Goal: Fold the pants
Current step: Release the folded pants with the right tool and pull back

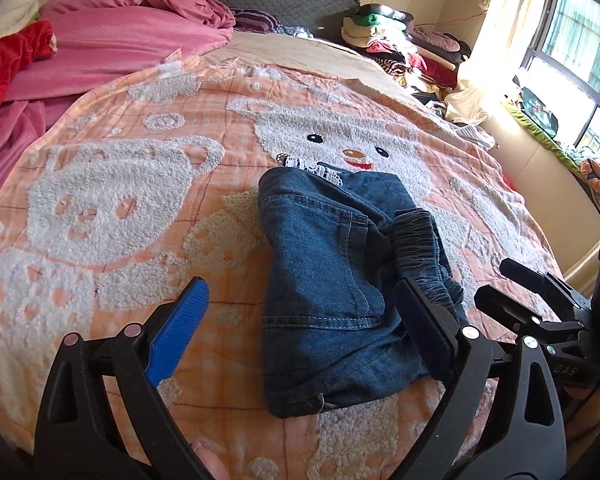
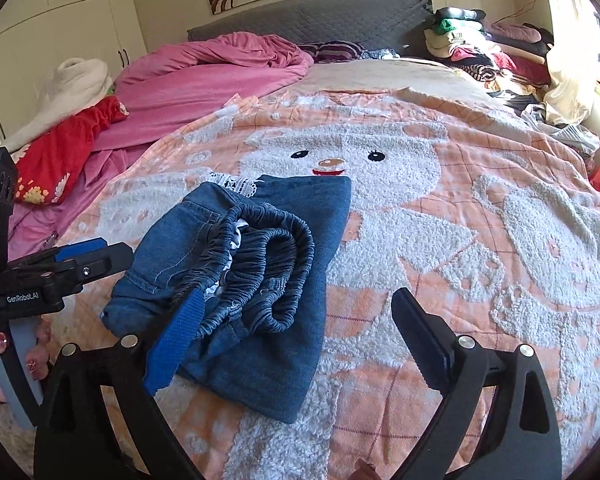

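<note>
Pants [image 1: 324,280] lie folded on the bed's bear blanket [image 1: 112,208], centre. Left claw [image 1: 300,312] and right claw [image 2: 296,320] gape released at six o'clock, gripping nothing.

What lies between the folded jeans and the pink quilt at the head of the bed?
Only bare bear-pattern blanket between jeans and pink quilt, in both wrist views.

Pants [image 1: 324,280] lower edge partly hidden, maybe, behind gripper finger [image 1: 428,328].
</note>
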A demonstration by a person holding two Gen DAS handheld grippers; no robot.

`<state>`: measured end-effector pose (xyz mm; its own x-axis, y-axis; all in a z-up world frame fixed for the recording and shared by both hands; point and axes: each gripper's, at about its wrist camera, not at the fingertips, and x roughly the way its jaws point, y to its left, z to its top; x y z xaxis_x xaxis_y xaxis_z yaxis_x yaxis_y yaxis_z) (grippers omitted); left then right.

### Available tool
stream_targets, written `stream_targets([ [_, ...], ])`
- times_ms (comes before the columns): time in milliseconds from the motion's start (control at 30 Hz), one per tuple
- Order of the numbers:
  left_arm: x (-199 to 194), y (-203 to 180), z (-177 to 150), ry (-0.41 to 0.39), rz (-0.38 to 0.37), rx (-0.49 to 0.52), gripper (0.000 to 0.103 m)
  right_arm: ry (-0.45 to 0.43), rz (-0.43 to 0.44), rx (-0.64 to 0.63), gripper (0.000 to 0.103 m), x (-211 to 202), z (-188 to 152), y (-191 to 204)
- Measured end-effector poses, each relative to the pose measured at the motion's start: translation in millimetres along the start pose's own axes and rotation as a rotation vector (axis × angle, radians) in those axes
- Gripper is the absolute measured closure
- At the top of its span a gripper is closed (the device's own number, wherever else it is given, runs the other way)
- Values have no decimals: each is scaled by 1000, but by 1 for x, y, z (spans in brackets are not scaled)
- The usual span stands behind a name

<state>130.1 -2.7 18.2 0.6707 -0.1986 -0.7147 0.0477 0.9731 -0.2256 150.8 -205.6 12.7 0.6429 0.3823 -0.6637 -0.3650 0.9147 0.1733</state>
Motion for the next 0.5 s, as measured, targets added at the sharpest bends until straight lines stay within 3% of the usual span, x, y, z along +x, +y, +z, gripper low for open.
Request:
stream_targets([
  [133,-9,-2,1,-18,2,6,9,-23,-13,-4,9,-11,1,3],
  [167,-11,-2,0,-23,3,6,10,-27,-19,-5,4,-13,1,4],
  [500,-28,-5,-1,-48,11,14,9,-77,-40,-19,5,-33,2,11],
])
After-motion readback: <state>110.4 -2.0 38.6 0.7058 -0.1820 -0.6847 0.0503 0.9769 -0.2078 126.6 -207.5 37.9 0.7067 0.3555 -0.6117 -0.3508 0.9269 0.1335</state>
